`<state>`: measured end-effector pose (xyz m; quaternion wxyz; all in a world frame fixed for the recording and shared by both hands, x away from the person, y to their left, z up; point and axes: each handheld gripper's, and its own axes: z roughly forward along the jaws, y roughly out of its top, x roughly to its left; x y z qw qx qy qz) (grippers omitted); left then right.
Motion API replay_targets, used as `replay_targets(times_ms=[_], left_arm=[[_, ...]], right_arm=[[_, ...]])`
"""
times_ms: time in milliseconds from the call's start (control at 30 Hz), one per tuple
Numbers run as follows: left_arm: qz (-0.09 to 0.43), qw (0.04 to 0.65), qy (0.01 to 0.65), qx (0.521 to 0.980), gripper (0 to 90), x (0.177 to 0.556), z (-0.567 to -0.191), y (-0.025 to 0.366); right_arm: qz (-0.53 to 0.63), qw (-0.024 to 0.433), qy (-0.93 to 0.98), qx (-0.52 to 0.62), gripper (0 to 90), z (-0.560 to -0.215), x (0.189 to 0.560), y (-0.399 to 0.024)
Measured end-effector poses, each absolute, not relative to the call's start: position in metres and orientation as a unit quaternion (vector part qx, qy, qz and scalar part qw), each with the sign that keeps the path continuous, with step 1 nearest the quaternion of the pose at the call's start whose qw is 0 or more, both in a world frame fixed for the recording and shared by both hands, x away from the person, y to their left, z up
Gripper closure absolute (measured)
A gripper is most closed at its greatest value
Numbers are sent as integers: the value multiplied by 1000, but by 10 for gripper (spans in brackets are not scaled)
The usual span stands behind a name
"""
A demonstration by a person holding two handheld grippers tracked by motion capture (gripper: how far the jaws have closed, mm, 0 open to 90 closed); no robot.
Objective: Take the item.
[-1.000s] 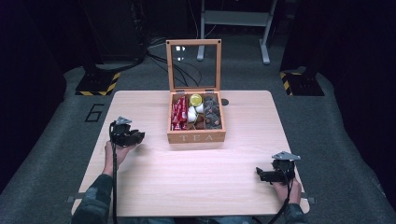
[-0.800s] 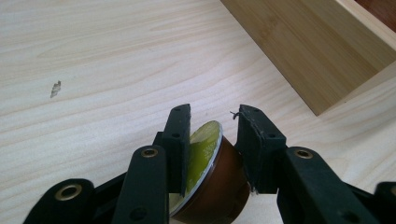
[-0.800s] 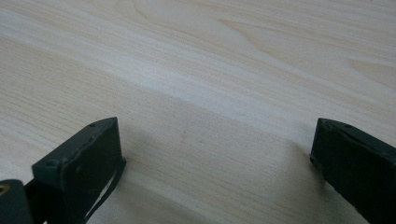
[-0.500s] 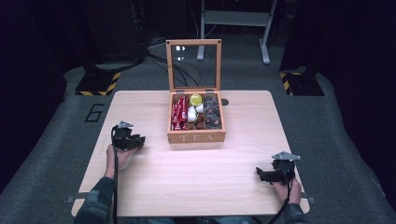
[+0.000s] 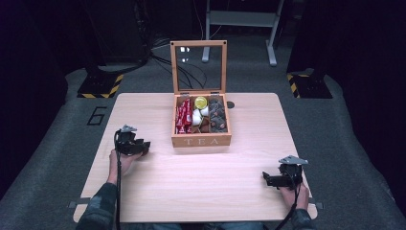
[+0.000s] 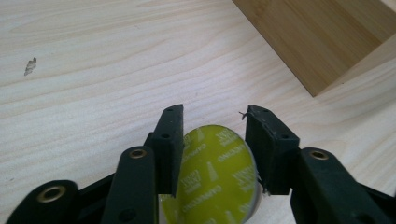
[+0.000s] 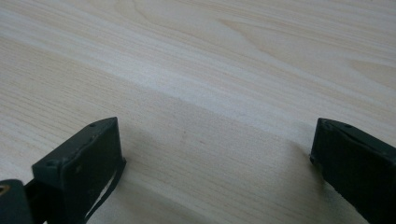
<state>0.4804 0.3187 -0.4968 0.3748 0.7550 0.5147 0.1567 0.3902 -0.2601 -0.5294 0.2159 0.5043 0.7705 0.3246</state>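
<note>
My left gripper is shut on a yellow-green foil-topped capsule, which sits between the two black jaws just above the table. In the high view this left gripper hangs at the table's left, short of the wooden tea box. The box stands open with its glass lid upright and holds red packets, a yellow capsule, white capsules and dark capsules. My right gripper rests open near the front right edge, and nothing lies between its jaws.
A corner of the tea box stands close ahead and to the right in the left gripper view. The pale wooden table lies on grey floor, with dark stands and a metal frame behind it.
My left gripper has drawn back a little toward the person, still holding the capsule. The right gripper has not moved.
</note>
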Motion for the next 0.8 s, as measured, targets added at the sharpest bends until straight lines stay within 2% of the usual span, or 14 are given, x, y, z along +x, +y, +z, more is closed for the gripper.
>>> replay_targets(times_ms=[267, 400, 600, 800], left_arm=[[145, 372, 522, 754, 337, 476, -492, 317], [144, 376, 525, 750, 253, 473, -487, 318], [147, 386, 528, 742, 166, 464, -478, 321], [161, 391, 519, 743, 135, 449, -468, 326]], right_arm=[[325, 216, 771, 504, 14, -529, 390, -260], [325, 216, 771, 504, 15, -529, 390, -260], [325, 216, 771, 504, 14, -529, 390, -260], [325, 216, 770, 504, 14, -529, 390, -260]])
